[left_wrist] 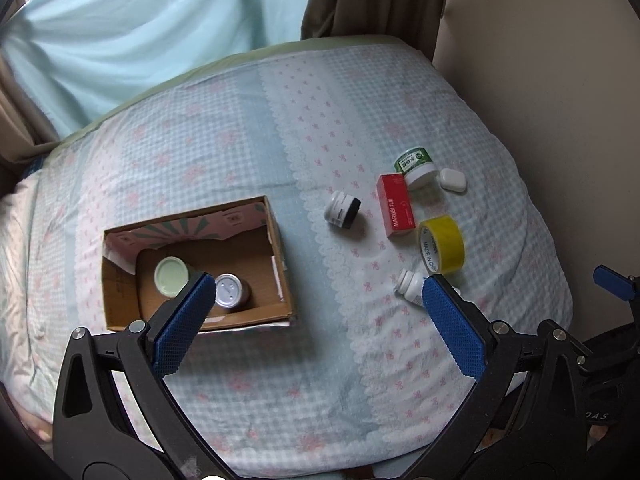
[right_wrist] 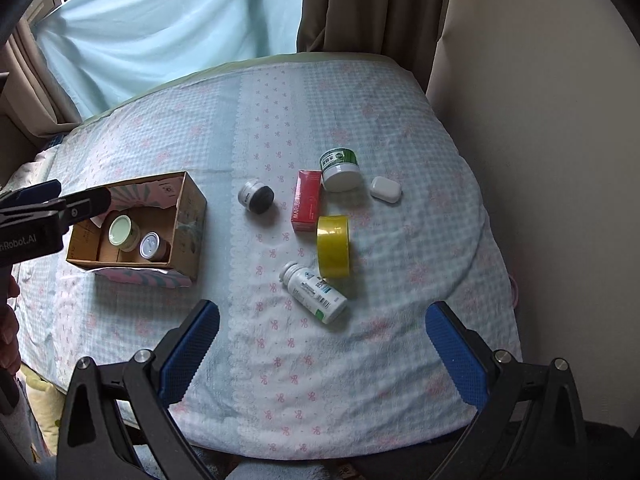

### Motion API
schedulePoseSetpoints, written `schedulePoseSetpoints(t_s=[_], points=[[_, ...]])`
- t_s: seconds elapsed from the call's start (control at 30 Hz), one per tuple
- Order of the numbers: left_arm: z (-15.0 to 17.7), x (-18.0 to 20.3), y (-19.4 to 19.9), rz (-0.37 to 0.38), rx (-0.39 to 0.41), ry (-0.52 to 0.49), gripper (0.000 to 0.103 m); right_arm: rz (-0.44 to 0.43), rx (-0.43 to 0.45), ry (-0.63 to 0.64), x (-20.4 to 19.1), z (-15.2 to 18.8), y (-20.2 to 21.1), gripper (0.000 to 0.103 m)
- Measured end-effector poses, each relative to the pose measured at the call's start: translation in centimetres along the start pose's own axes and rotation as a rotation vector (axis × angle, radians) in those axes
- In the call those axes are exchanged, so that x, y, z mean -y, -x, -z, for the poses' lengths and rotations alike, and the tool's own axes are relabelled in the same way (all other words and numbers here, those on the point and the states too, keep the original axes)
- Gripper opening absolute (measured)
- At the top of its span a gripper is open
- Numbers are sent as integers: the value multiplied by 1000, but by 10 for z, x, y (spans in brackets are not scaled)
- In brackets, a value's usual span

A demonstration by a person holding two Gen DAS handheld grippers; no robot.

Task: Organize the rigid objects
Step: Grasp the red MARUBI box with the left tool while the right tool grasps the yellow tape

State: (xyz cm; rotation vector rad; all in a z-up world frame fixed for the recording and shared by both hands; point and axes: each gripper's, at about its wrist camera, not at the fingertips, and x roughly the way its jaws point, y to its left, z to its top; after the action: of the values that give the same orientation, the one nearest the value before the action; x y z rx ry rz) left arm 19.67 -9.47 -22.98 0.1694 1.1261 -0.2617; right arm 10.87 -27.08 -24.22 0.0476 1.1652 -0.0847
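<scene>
Both grippers hang empty, jaws spread wide, over a bed of small containers.

The left gripper (left_wrist: 316,292) and right gripper (right_wrist: 322,320) hold nothing. A cardboard box (right_wrist: 188,216) holds a pale-green-lidded jar (right_wrist: 120,230) and a silver-topped tin (right_wrist: 150,246). Beside it lie a white pill bottle (right_wrist: 314,292) on its side, yellow tape roll (right_wrist: 334,246), red carton (right_wrist: 307,200), green-labelled tub (right_wrist: 340,170), black-lidded white jar (right_wrist: 256,197) and small white case (right_wrist: 386,189).

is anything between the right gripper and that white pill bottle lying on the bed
Nothing visible. The right gripper is open, and the white pill bottle lies just ahead of its fingers on bare bedspread. The yellow tape roll sits beyond the bottle, not in the approach path.
</scene>
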Motion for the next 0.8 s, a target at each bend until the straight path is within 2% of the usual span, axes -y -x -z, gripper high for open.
schedulePoseSetpoints(t_s=[0.2,0.37,0.6,0.73,0.8], points=[[-31,41,-39,35,-57,-14,103,-41,-23,-41,27,-12,-31,103],[-60,62,-89,75,-132,-31,103,-28,-42,-70,34,-16,-61,103],[-95,87,-172,122,-247,-35,101,33,-92,-84,34,-19,-111,103],[-108,102,-227,119,-336,-53,91,93,-124,-48,29,-20,-145,103],[-110,107,-253,115,-380,-65,90,98,-133,-45,26,-21,-160,103]])
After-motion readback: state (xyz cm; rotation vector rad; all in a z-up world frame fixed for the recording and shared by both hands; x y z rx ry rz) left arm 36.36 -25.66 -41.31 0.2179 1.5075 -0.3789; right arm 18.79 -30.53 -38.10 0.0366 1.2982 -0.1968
